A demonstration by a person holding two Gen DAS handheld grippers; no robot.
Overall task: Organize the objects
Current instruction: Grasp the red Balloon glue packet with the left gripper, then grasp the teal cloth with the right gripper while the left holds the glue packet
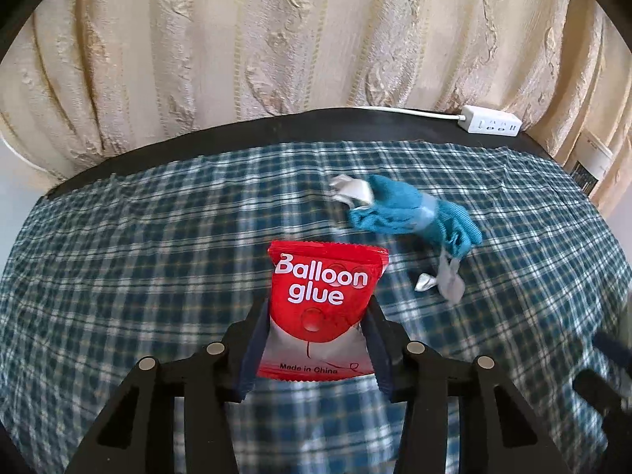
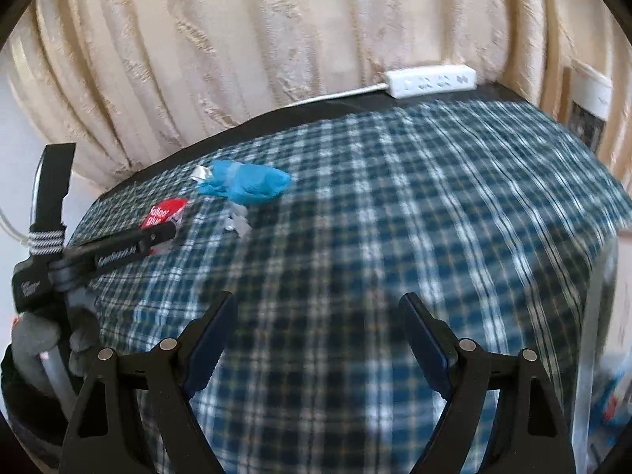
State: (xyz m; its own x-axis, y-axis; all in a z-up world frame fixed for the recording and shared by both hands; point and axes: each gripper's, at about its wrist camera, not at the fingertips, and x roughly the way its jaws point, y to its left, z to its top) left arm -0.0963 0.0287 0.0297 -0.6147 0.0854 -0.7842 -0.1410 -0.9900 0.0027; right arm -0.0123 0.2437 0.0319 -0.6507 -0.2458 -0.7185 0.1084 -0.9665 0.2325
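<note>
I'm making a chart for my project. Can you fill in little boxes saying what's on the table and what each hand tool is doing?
table cover: checked cloth
left gripper: shut on red glue packet
right gripper: open, nothing between its fingers
lying loose: blue cloth bundle, silver balloons
far edge: white power strip
behind: cream curtain

A white power strip lies at the bench's far edge, before cream curtains; plaid cloth covers the bench.
</note>
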